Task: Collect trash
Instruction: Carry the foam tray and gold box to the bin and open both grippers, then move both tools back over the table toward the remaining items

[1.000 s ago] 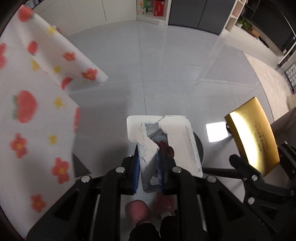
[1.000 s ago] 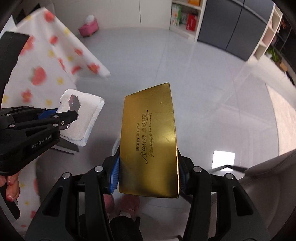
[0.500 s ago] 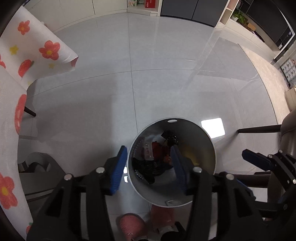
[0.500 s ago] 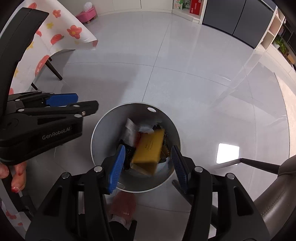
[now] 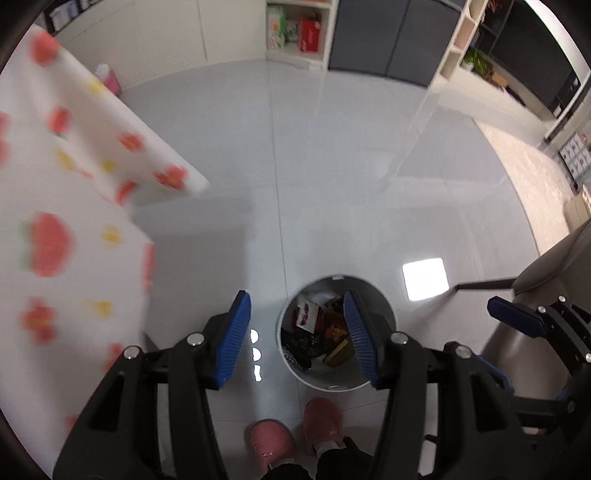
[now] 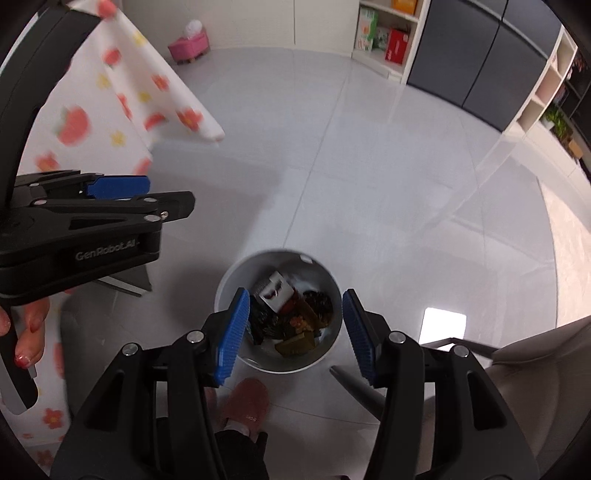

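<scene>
A round white trash bin (image 5: 328,380) stands on the floor below me, holding wrappers, a gold box (image 5: 337,352) and dark scraps. It also shows in the right wrist view (image 6: 258,360), with the gold box (image 6: 295,343) lying inside. My left gripper (image 5: 297,339) is open and empty, high above the bin's left side. My right gripper (image 6: 291,328) is open and empty, above the bin. The left gripper (image 6: 110,206) shows from the side in the right wrist view.
A table with a white flowered cloth (image 5: 66,229) hangs at the left. A beige chair (image 5: 546,273) with dark legs stands at the right. Pink slippers (image 5: 295,432) are just below the bin. Shelves and dark cabinets (image 5: 369,33) line the far wall.
One second ago the left gripper held torn white foam and the right held the gold box. Both opened and the items dropped into the bin. Both grippers have since risen and tilted up.
</scene>
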The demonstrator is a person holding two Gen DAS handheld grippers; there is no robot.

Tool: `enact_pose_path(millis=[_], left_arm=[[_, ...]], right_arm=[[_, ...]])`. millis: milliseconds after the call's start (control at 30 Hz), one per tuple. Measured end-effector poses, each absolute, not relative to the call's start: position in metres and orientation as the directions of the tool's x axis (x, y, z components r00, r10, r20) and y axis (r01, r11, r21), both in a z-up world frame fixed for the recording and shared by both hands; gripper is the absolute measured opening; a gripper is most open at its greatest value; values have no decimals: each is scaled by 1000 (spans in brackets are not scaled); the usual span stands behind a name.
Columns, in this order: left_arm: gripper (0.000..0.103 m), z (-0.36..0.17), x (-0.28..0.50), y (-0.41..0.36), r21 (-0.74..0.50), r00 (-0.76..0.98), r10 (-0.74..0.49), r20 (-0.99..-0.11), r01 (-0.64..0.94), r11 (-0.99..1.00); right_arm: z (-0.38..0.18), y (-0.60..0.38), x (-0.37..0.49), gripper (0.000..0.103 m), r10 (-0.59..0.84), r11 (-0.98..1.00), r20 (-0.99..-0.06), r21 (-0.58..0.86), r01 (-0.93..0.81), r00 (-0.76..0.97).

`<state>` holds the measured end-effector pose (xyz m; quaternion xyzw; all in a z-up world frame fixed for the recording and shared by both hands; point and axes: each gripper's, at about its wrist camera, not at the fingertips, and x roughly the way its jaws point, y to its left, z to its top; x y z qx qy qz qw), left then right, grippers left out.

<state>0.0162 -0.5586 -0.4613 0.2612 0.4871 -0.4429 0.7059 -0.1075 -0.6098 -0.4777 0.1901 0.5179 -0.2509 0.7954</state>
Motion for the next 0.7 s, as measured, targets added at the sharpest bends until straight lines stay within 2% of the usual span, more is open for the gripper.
enact_pose_path(millis=[67,233,367,500,700], left_arm=[[54,-425,23,-543,-67,152,-384,-911,863,500],[62,-333,45,-487,-58,240,-389,-889,785,617],[69,-266,68,-421,-35,354,-357,-864,666,745],[70,-217,90,-348,-3,467,-270,-842,497,868],[71,-167,119,-225,13,587,-104,-803,191,982]], right_arm=[[-441,-604,-99,51,-201,815,-909,52,578,366],[-347,-579,-71,51,-175,872,-869,82,483,463],[-277,-545,-34,51,-88,934,-827,126,335,555],[-227,-497,12,51,28,979,-791,145,143,611],[-186,-404,83,51,177,984,-749,140,-108,638]])
